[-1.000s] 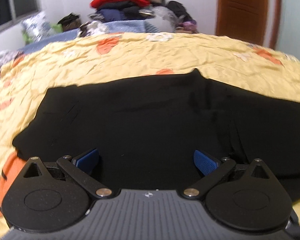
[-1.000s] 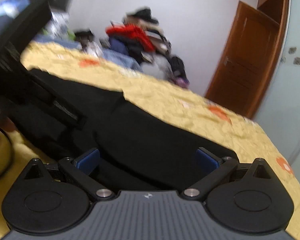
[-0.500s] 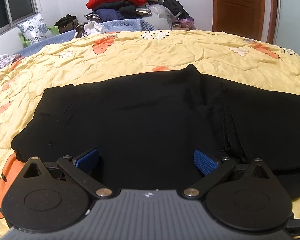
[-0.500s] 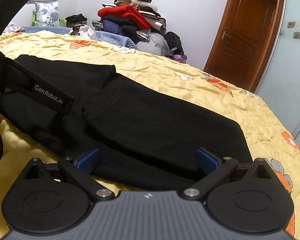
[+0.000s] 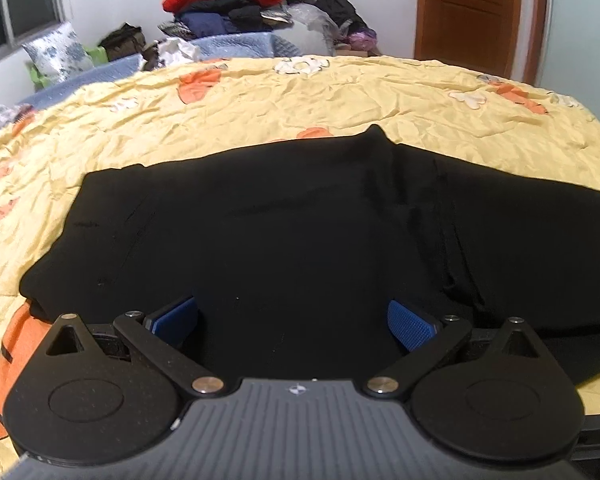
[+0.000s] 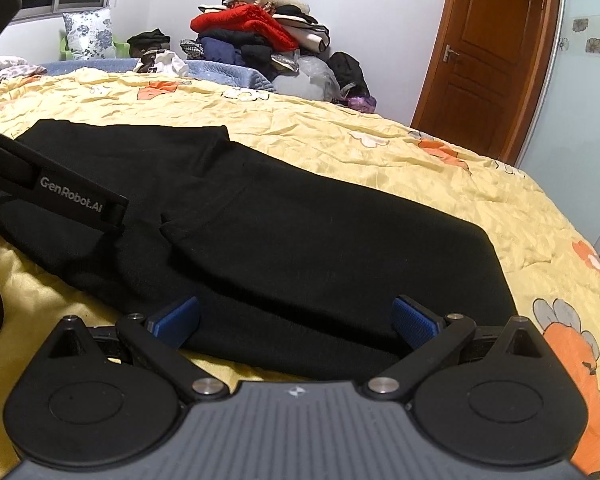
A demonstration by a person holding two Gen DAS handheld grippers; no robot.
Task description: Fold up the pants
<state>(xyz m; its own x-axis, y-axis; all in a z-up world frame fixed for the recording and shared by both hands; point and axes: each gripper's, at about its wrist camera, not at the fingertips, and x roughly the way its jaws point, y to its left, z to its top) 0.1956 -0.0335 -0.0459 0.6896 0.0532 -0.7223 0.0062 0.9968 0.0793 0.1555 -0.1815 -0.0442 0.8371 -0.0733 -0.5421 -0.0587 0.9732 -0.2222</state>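
Yellow flowered bedspread [image 5: 340, 96] covers the bed, clothes pile [image 6: 260, 32] behind — black pants [image 5: 300, 232] lie flat across it. Left tool [image 5: 294, 324] and right tool [image 6: 296, 322] hover over the near edge, blue pads wide apart, gripping nothing.

Left claw [image 5: 293, 322], right claw [image 6: 294, 322] agape.

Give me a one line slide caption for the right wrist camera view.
Open right gripper poised at the near edge of black pants lying on a yellow floral bedspread.
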